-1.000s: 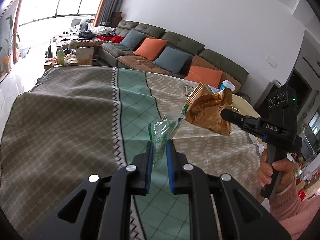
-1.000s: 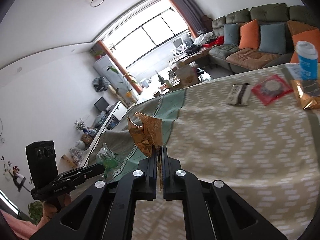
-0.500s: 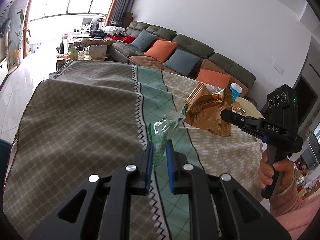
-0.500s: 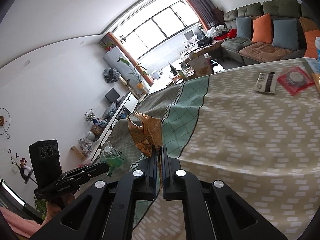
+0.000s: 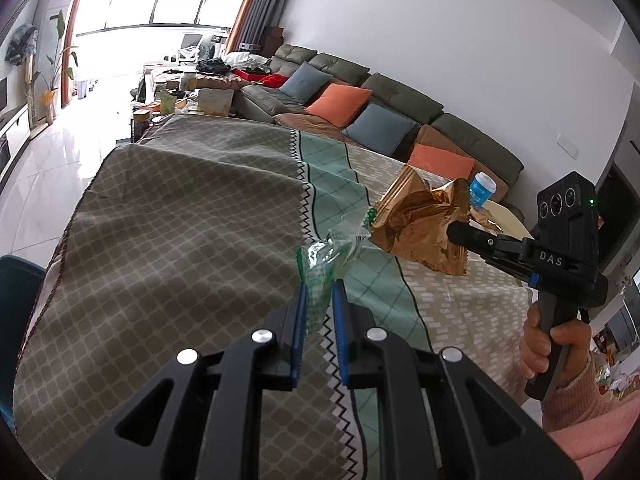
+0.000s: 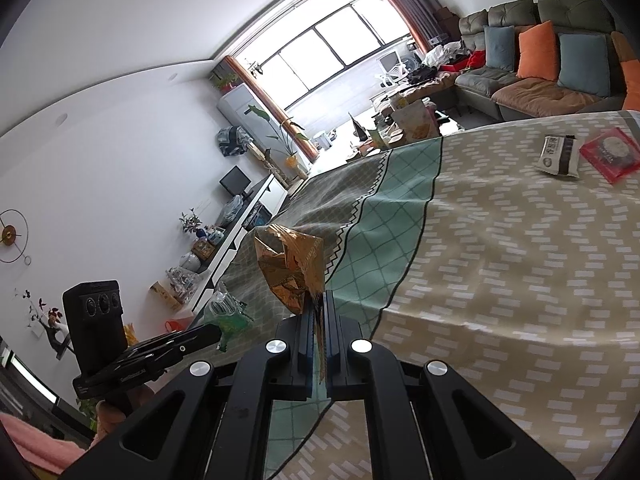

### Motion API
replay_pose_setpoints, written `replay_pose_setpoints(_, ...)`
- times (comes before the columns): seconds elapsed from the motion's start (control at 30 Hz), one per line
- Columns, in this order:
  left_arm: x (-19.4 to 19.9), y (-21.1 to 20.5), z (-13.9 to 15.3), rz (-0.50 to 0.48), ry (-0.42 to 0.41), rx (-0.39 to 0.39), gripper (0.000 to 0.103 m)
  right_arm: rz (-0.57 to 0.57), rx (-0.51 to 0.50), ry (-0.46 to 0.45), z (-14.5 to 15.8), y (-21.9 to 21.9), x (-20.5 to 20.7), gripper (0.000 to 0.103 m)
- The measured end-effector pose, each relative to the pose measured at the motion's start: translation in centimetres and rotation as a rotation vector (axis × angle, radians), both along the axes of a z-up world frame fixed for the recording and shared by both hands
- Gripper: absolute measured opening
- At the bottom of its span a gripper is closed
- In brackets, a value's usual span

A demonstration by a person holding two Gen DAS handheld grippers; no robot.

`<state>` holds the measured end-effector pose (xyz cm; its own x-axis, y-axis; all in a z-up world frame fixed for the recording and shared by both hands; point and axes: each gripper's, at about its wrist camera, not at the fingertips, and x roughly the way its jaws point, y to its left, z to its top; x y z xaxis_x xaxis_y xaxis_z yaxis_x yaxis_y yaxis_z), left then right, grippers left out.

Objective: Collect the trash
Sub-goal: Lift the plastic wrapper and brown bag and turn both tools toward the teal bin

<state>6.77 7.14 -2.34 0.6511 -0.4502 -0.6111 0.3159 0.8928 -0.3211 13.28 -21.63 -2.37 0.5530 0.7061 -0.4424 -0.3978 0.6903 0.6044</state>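
Currently, in the left wrist view, the left hand-held gripper is clenched on a green-and-clear wrapper, which stands up from between the blue pads. Compared with a second ago, the view has swung across the cloth-covered bench toward its near edge, and a teal object at the lower left has come into frame; the grip is unchanged. Judged from this, both pieces are being carried off the bench toward disposal. The right hand-held gripper holds a crumpled gold wrapper just beside the green one.

In the right wrist view, the right hand-held gripper is clamped on the gold wrapper, projecting straight ahead of the jaws. A white snack packet and a red packet lie on the bench, well apart from both grippers, uncollected
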Motion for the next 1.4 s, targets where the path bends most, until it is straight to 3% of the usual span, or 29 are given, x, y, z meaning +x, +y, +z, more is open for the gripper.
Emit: replay_pose_setpoints(1.4, -3.9, 5.6, -0.3, 0.145, 0.004, 0.001, 0.014, 0.149, 0.008, 0.009, -0.2, 6.7, 1.4, 0.004)
